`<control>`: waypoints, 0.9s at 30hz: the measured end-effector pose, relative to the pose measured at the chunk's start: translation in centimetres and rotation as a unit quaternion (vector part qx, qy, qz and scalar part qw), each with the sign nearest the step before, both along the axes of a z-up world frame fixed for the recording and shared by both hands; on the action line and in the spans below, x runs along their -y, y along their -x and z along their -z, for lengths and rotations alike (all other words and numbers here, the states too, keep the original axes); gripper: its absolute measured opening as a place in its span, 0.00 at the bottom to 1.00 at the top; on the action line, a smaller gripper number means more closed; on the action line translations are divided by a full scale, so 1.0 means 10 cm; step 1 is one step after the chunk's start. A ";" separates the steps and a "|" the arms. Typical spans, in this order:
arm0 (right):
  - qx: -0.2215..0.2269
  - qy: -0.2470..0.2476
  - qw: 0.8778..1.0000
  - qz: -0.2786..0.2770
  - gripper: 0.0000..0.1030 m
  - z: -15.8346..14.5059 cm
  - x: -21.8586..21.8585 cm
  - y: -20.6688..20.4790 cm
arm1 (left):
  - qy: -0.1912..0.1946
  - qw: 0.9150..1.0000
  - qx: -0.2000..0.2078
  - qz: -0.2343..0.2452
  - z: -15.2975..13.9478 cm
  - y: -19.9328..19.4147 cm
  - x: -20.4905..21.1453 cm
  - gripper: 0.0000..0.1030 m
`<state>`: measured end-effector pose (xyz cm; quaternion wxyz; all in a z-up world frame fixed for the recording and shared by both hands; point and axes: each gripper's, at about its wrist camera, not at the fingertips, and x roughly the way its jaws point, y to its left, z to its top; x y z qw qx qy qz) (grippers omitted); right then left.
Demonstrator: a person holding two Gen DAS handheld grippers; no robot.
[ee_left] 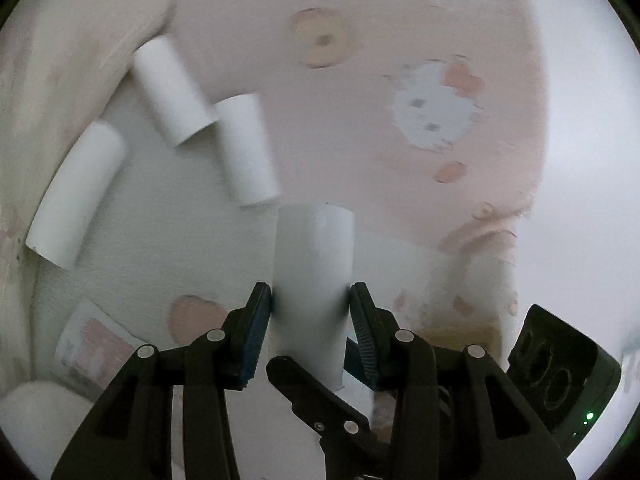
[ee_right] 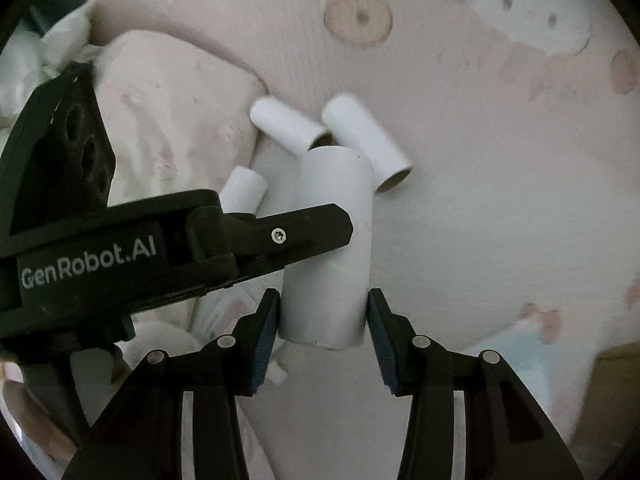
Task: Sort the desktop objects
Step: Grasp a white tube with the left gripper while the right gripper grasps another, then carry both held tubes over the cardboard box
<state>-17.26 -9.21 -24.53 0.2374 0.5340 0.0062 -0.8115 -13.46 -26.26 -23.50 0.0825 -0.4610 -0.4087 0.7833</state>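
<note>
- My left gripper (ee_left: 311,300) has its pads pressed on both sides of the white tube (ee_left: 314,276), gripping it.
- My right gripper (ee_right: 325,312) brackets the same tube's lower end; the left pad touches, the right shows a sliver of gap, so its grip I cannot tell.
- Three loose tubes (ee_right: 288,128) lie beyond on the pink cloth (ee_right: 480,200).

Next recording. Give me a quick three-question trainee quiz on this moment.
1. How many loose white tubes lie beyond the held tube?
2. True or false: the left gripper is empty.
3. The right gripper has its pads: A) against the held tube's sides, B) on a loose tube, C) touching nothing.
Key: 1) three; 2) false, it clamps the held tube; 3) A.
</note>
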 end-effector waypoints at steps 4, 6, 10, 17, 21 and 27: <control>-0.035 0.003 0.999 0.012 0.41 -0.33 -0.21 -0.19 | 0.027 0.999 -0.030 0.021 -0.45 -0.05 -0.32 0.43; -0.054 0.012 0.998 0.022 0.41 -0.51 -0.43 -0.35 | 0.051 0.997 -0.044 0.035 -0.67 -0.09 -0.49 0.43; -0.094 0.016 0.995 0.035 0.41 -0.85 -0.75 -0.51 | 0.118 0.988 -0.066 0.071 -1.12 -0.15 -0.97 0.44; -0.135 0.045 0.987 0.073 0.41 -1.28 -1.35 -0.80 | 0.159 0.975 -0.110 0.106 -1.63 -0.29 -1.66 0.44; -0.154 0.044 0.983 0.092 0.41 -1.52 -1.65 -0.91 | 0.162 0.969 -0.135 0.131 -1.83 -0.33 -2.08 0.44; -0.169 0.034 0.978 0.118 0.41 -1.68 -2.18 -1.09 | 0.177 0.957 -0.145 0.177 -1.94 -0.31 -2.67 0.44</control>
